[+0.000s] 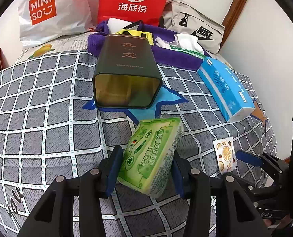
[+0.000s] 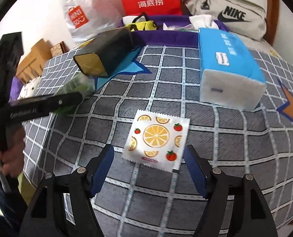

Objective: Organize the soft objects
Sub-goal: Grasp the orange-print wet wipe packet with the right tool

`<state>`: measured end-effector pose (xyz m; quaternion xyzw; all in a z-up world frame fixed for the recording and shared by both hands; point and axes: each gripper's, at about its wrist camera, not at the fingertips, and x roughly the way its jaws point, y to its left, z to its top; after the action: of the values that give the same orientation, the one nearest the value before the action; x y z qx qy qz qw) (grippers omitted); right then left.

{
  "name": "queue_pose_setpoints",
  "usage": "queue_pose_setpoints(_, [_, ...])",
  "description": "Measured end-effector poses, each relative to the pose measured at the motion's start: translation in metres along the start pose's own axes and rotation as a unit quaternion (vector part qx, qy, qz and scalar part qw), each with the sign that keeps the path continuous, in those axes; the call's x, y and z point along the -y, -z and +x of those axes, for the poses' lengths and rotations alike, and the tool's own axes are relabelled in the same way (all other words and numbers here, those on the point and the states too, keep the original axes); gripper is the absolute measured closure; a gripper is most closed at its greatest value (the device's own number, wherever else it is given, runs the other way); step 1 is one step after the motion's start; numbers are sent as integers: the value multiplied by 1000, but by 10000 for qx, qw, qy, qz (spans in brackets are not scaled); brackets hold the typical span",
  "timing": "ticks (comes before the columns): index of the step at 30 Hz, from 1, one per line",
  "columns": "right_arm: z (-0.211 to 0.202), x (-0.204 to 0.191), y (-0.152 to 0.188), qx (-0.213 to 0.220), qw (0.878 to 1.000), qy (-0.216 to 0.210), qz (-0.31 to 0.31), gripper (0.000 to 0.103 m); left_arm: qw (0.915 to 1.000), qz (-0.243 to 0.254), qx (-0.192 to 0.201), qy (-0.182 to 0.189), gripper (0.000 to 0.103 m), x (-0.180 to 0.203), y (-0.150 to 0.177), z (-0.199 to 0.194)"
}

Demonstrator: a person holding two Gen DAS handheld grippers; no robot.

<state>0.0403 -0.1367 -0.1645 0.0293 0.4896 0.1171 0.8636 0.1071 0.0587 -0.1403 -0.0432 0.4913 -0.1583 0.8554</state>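
A green pack of tissues (image 1: pixel 152 156) is tilted above the checked bedspread (image 1: pixel 47 118), and my left gripper (image 1: pixel 146 158) is shut on its two sides. A small white packet with an orange and strawberry print (image 2: pixel 156 136) lies on the bedspread (image 2: pixel 225 148) between the fingers of my right gripper (image 2: pixel 148 150), which stands open with its pads off the packet. In the left wrist view the packet (image 1: pixel 225 154) shows at the right, with one blue finger (image 1: pixel 247 156) beside it. A blue pack of tissues (image 2: pixel 229 67) lies further back.
A dark green tin (image 1: pixel 126 75) lies on its side, its open mouth toward me. Behind it are a purple towel (image 1: pixel 176 55) with white tissues, a white Miniso bag (image 1: pixel 47 15), a red bag (image 1: pixel 134 0) and a grey Nike pouch (image 1: pixel 195 25). Cardboard boxes (image 2: pixel 36 59) stand beside the bed.
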Motion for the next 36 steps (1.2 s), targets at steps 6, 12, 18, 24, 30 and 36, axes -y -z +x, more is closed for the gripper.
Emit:
queue_pose_setpoints(6, [14,-12,-9,-15,9992,390,-22,30,10000,-13,-19,47,58,-2,0,0])
queue_pose_setpoints(12, [20,-11,-10,130,9970,750,-110,32,10000,-41,-39,56,58,-4,0,0])
queue_pose_setpoints(18, [13,-3,-4,298,9973,579,-336,63,10000,-18,-28,0,58,-1,0,1])
queue_pose_setpoints(24, [5,-3,-4,249,9983,221,-476,84,10000,-22,-17,11,58,2,-1,-2])
queue_pose_setpoints(30, [-3,-5,1,284,9981,228,-495,63,9999,30,-93,-66,58,9,0,-1])
queue_pose_setpoints(36, [-5,6,10,339,9970,531,-455,33,9999,25,-94,-51,58,11,1,-3])
